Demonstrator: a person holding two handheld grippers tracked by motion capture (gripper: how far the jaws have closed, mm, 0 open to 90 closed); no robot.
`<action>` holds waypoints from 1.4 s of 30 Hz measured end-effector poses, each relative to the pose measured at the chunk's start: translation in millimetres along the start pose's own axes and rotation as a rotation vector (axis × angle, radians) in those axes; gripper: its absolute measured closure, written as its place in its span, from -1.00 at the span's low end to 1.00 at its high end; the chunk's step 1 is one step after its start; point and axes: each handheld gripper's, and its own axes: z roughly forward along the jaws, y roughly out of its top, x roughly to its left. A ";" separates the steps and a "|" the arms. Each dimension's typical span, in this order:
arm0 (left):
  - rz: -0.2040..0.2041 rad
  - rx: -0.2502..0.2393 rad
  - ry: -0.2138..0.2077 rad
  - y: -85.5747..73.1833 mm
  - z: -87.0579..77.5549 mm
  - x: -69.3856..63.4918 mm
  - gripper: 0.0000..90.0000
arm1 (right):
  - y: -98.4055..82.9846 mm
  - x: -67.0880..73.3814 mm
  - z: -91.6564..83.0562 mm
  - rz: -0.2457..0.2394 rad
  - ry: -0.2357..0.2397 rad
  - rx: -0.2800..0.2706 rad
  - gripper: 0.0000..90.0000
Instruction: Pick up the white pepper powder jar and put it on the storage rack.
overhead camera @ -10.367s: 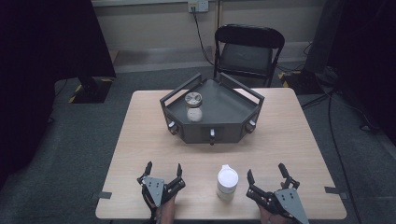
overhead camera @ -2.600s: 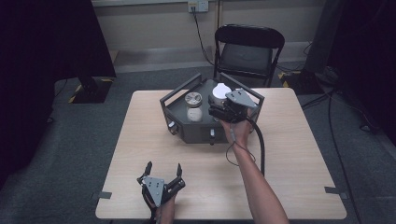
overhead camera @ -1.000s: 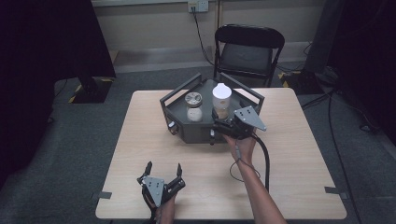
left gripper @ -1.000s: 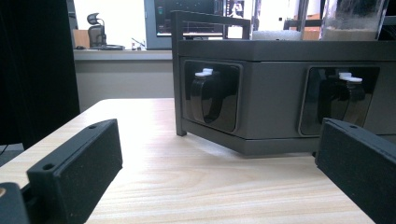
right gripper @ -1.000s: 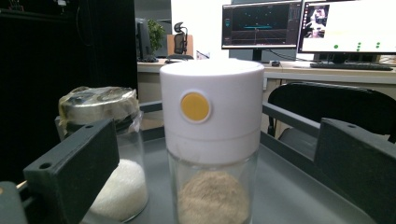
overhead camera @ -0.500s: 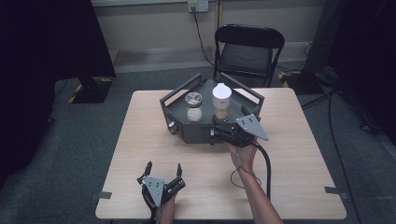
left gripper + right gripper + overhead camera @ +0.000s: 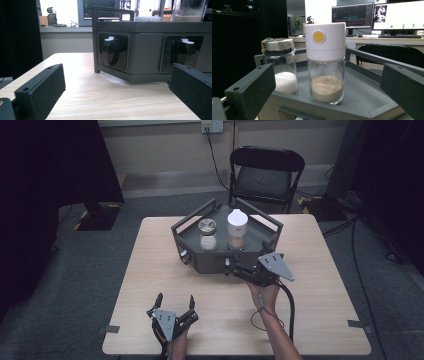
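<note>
wooden table [image 7: 150, 270], dark tray [image 7: 200, 261] near its far edge. white-capped jar [image 7: 238, 230] now stands upright in the tray beside the silver-lidded jar [image 7: 207, 233]; 10 s ago it stood on the table at the near edge. right gripper [image 7: 239, 269] has backed off to the tray front, jaws spread, empty. left gripper [image 7: 175, 302] idle, jaws spread. placement looks complete.

White-capped jar [image 7: 325, 65]: clear glass, tan powder, orange dot on the cap. Second jar [image 7: 280, 66]: clear glass, silver lid, white grains. Tray [image 7: 200, 261]: dark grey. Table [image 7: 150, 265]: pale wood grain. Chair [image 7: 265, 172]: black. Right gripper [image 7: 239, 270]: black, grey plate.
</note>
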 end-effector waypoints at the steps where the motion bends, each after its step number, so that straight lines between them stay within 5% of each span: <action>1: 0.000 0.000 0.000 0.0 0.0 0.0 -1.00 | 0.0 -0.2 -1.4 0.000 0.002 0.004 -1.00; 42: 0.000 0.000 0.000 0.0 0.0 -0.1 -1.00 | -37.3 8.9 -68.5 -0.064 -0.067 -0.016 -1.00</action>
